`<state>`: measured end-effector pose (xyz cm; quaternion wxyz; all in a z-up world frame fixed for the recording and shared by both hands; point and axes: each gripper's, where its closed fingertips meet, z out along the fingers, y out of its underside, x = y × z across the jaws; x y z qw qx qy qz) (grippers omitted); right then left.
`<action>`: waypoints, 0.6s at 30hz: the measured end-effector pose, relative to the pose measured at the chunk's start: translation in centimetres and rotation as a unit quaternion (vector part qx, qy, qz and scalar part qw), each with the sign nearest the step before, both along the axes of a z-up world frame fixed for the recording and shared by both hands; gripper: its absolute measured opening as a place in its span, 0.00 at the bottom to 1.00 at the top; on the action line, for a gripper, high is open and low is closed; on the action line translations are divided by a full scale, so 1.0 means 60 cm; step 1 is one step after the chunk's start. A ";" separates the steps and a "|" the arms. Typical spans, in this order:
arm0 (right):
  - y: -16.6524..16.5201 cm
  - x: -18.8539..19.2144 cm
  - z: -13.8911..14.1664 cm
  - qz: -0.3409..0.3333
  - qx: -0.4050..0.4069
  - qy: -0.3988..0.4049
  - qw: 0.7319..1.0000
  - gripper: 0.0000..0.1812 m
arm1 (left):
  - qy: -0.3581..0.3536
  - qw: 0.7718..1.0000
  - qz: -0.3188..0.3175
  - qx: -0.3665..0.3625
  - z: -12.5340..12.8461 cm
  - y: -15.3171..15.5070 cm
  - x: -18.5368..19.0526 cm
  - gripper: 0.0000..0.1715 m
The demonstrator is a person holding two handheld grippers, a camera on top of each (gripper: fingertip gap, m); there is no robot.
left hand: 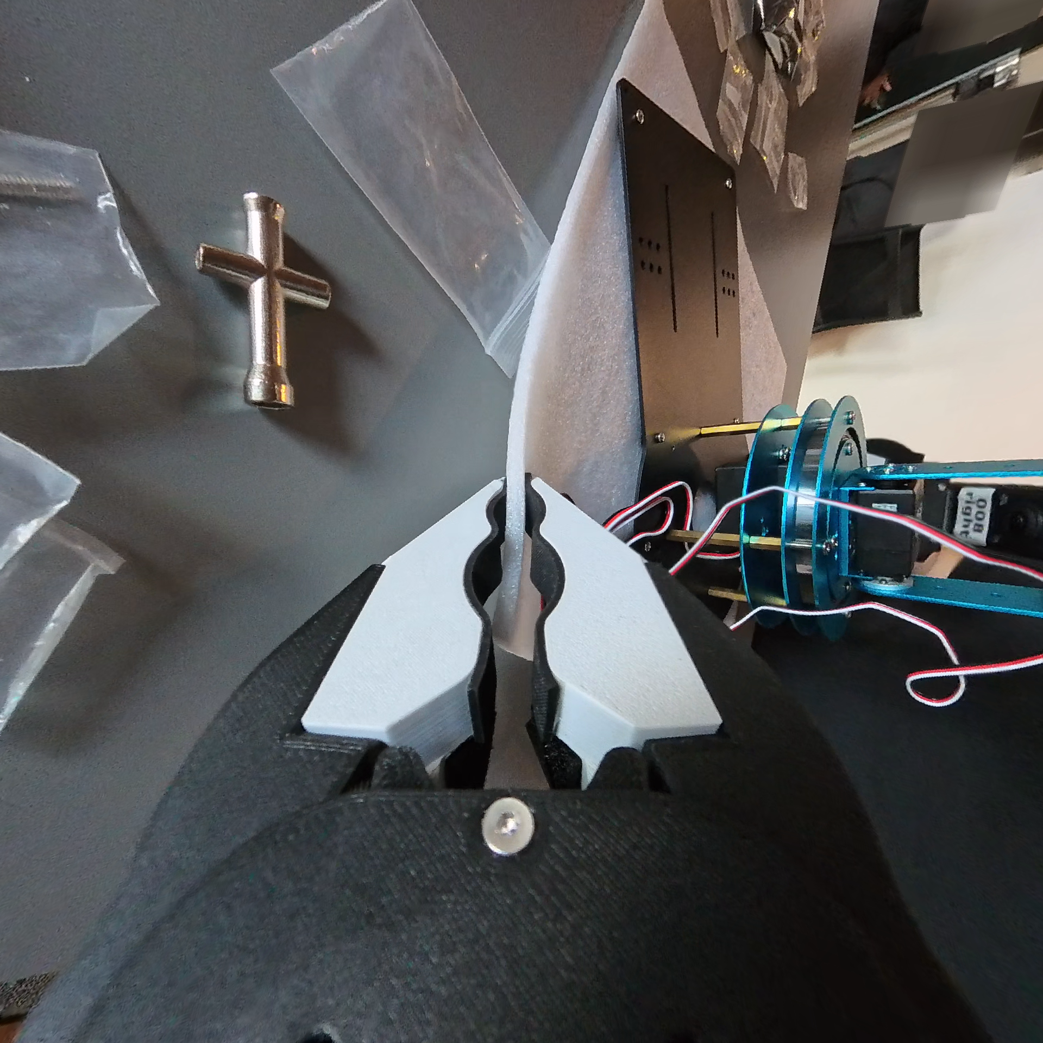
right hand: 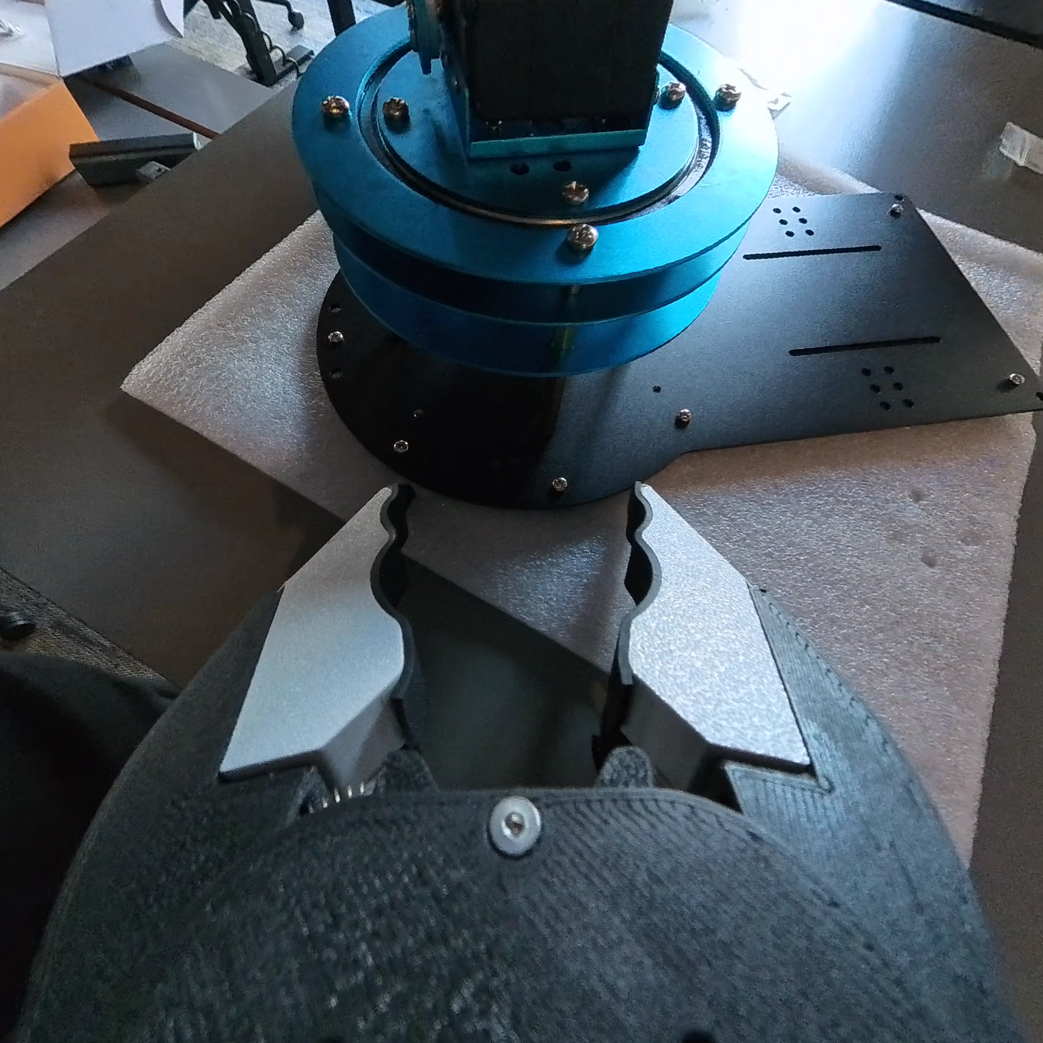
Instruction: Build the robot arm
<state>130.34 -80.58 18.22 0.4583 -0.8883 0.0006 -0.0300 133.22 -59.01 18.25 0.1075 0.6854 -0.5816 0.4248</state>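
Observation:
My left gripper [left hand: 516, 496] is shut on the edge of a thin white foam sheet [left hand: 581, 316], which curves up between its jaws. A black metal baseplate [left hand: 683, 271] lies on that sheet and carries a blue disc-stack robot arm base [left hand: 801, 525] with red-white wires [left hand: 846, 621]. In the right wrist view my right gripper [right hand: 522, 502] is open and empty, just in front of the rounded end of the black baseplate [right hand: 790, 361]. The foam sheet [right hand: 818, 564] lies under it. The blue base [right hand: 508, 248] stands on the plate right ahead.
A silver cross-shaped socket wrench [left hand: 265, 299] lies on the dark grey table [left hand: 141, 84]. Clear plastic bags lie around it, one long one [left hand: 412, 186] by the foam and others at the left [left hand: 51, 248]. An orange box [right hand: 34, 152] sits far left. My right fingertips sit around 25 cm from my left ones. The silver cross-shaped socket wrench [left hand: 265, 299] sits 8 cm or so from the ends of my left fingers.

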 end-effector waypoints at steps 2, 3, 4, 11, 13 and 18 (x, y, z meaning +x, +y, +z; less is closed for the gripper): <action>0.000 0.000 0.000 0.001 0.000 0.001 1.000 0.43 | -0.002 1.000 0.003 -0.004 0.001 0.000 -0.001 0.01; 0.000 0.000 0.000 0.001 0.001 0.001 1.000 0.43 | -0.003 1.000 0.004 -0.005 0.002 0.000 -0.002 0.01; 0.001 0.000 0.000 0.001 0.001 0.002 1.000 0.43 | -0.003 1.000 0.004 -0.005 0.002 0.000 -0.003 0.01; 0.002 -0.001 0.000 0.002 0.002 0.003 1.000 0.44 | -0.005 1.000 0.009 -0.008 0.002 0.001 -0.008 0.01; 0.002 -0.001 0.000 0.003 0.002 0.003 1.000 0.44 | -0.005 1.000 0.011 -0.011 0.001 0.001 -0.008 0.01; 0.002 -0.002 0.000 0.003 0.003 0.003 1.000 0.44 | -0.004 1.000 0.012 -0.012 0.000 0.002 -0.008 0.01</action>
